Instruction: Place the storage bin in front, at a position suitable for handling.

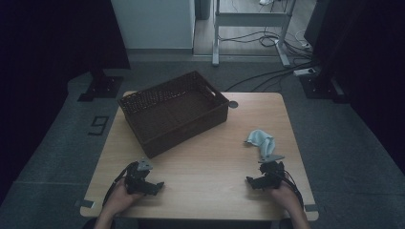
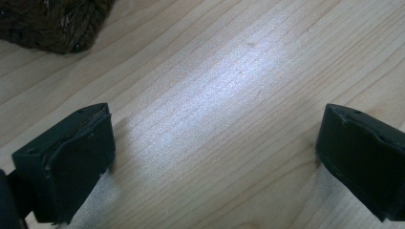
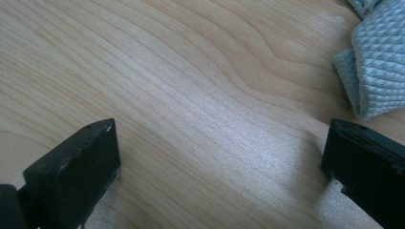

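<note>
Just beyond the black right gripper (image 3: 217, 167) lies a pale blue cloth (image 3: 377, 62) with a diamond weave. The tabletop (image 1: 205, 157) is light wood with wavy grain. Ahead of the black left gripper (image 2: 215, 167), the basket (image 1: 174, 112) is dark brown wicker.

The basket (image 2: 52, 21) is cut off by the left gripper view's top edge, showing just a corner; the cloth (image 3: 377, 62) runs off the right gripper view's corner.
</note>
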Demonstrator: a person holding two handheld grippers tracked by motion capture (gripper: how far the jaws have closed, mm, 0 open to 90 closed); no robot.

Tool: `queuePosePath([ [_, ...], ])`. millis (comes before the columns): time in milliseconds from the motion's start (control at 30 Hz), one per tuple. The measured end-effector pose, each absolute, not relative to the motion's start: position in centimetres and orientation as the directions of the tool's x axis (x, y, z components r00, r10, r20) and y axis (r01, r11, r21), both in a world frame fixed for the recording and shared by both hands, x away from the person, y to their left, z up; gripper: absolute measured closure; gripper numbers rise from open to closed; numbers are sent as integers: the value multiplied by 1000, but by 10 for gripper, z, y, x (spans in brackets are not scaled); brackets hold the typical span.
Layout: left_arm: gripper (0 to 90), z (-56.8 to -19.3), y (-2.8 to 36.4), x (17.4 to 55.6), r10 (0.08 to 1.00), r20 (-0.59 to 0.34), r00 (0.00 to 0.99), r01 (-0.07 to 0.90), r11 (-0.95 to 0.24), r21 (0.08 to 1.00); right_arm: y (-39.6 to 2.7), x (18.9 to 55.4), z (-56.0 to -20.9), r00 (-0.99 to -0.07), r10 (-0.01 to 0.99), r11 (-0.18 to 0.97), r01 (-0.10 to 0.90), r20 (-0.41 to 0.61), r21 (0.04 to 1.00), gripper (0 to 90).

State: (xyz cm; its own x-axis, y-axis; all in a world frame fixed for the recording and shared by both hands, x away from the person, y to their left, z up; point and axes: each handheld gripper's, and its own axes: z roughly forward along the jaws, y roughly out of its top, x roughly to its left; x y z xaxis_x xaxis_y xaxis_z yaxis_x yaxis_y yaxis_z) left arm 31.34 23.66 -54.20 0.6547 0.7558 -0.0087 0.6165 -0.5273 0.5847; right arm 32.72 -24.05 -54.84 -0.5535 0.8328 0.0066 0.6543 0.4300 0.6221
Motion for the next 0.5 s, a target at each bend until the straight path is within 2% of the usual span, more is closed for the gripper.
queuePosePath([
  [500,0,-544,241,314,728,-10,685,585,-543,602,-242,325,-549,-554,833,426,648,6,632,0],
])
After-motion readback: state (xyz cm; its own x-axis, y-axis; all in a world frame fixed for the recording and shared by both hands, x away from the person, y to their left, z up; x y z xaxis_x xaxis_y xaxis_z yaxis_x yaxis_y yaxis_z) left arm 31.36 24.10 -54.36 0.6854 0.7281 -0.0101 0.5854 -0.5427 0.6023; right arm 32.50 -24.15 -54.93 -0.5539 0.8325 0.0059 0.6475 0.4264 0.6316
